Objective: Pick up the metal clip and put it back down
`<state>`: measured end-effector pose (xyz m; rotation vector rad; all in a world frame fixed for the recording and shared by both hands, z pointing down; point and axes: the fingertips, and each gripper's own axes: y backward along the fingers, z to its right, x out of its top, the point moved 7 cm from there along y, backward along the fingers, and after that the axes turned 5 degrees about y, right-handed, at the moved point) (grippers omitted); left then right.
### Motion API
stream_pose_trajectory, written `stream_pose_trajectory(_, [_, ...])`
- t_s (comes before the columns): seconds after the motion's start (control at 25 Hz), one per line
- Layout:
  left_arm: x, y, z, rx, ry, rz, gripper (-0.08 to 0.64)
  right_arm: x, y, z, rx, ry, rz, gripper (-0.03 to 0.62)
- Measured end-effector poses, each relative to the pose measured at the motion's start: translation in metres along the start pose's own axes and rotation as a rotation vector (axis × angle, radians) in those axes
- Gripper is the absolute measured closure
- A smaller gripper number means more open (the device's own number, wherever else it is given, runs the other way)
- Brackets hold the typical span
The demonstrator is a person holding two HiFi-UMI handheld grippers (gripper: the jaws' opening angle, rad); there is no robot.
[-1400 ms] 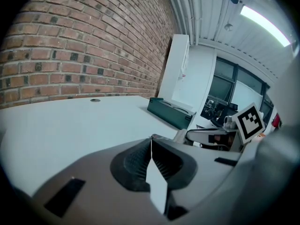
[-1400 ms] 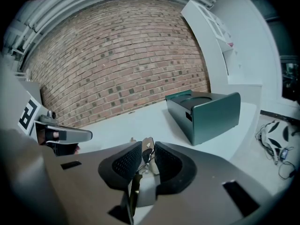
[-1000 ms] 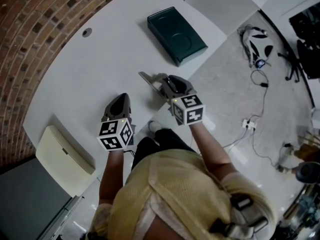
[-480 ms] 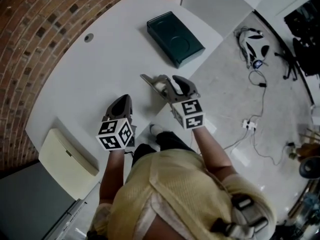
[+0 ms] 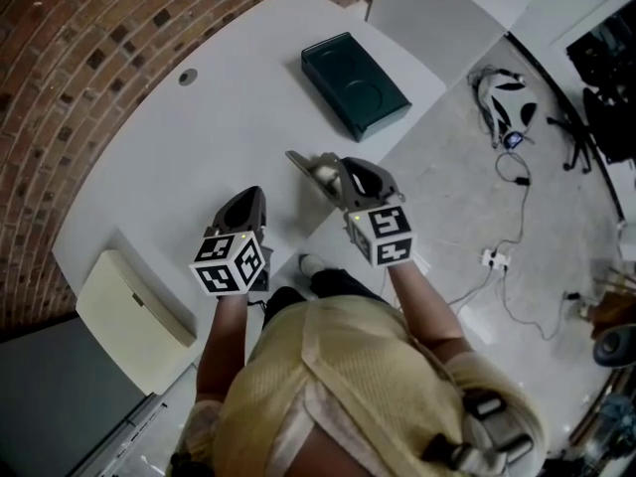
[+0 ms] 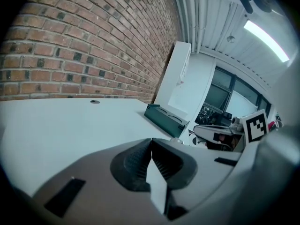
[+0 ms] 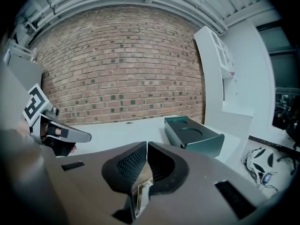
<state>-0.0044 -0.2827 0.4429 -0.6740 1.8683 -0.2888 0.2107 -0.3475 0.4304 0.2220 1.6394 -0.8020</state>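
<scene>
My right gripper [image 5: 320, 167] hovers low over the white table [image 5: 199, 147] near its front edge. In the right gripper view its jaws [image 7: 146, 144] are closing, tips together, with a thin shiny metal clip [image 7: 139, 191] pinched between the dark ribbed pads. In the head view the jaws hide most of the clip. My left gripper [image 5: 246, 202] rests to the left over the table. Its jaws are shut [image 6: 151, 140] with nothing between them.
A dark green box [image 5: 355, 82] with a round recess lies at the table's far right, ahead of both grippers [image 7: 192, 135]. A cream flat thing [image 5: 129, 306] sits below the table's left end. A small hole [image 5: 187, 76] marks the tabletop. Cables and a headset [image 5: 507, 97] lie on the floor.
The right gripper has edged slightly to the right along the table's front edge. The left gripper has stayed where it was.
</scene>
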Motion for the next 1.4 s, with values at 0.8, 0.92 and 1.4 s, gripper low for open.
stream_pose_trajectory(0.8, [0.0076,0.0080,-0.0045,0.034,0.013,0.024,0.555,0.0076,0.0049,-0.0033,0.033,-0.035,-0.034,0.589])
stream_pose_trajectory(0.92, [0.0067,0.0075,-0.0037,0.039,0.010,0.019,0.555,0.0068,0.0047,-0.0034,0.039,-0.036,-0.035,0.589])
stream_pose_trajectory(1.4, [0.0011,0.0067,0.0017,0.037,0.008,-0.007,0.557,0.0026,0.0051,-0.0049,0.055,-0.048,-0.040,0.589])
